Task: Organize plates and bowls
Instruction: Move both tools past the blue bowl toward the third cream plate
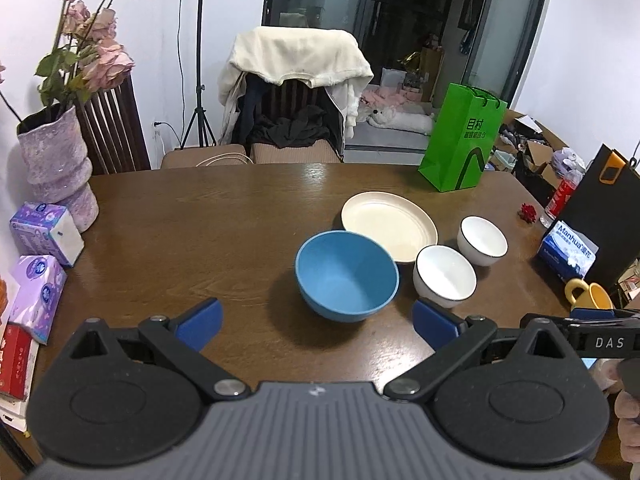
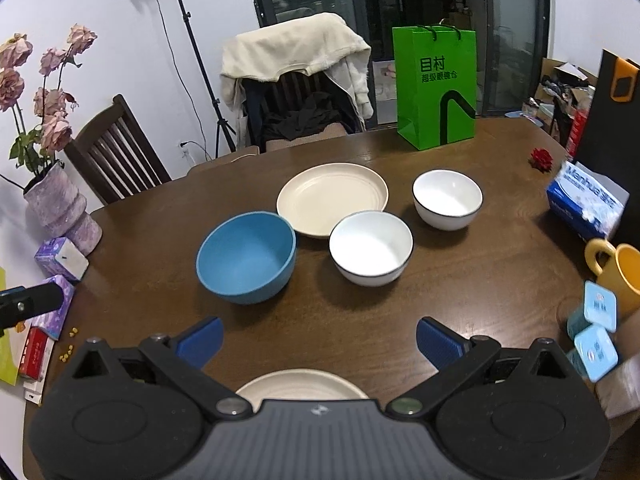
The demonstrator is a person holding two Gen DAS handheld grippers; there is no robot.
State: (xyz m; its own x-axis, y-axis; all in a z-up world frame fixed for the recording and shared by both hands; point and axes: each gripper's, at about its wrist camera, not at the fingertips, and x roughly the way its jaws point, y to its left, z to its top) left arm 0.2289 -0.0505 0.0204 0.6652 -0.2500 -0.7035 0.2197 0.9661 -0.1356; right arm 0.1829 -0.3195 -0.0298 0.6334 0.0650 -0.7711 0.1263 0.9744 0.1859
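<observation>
Only right wrist shows second cream plate point(image 2: 302, 386).

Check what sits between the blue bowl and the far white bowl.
The nearer white bowl sits between the blue bowl and the far white bowl. The cream plate lies just behind that line. The right wrist view shows it best.
</observation>
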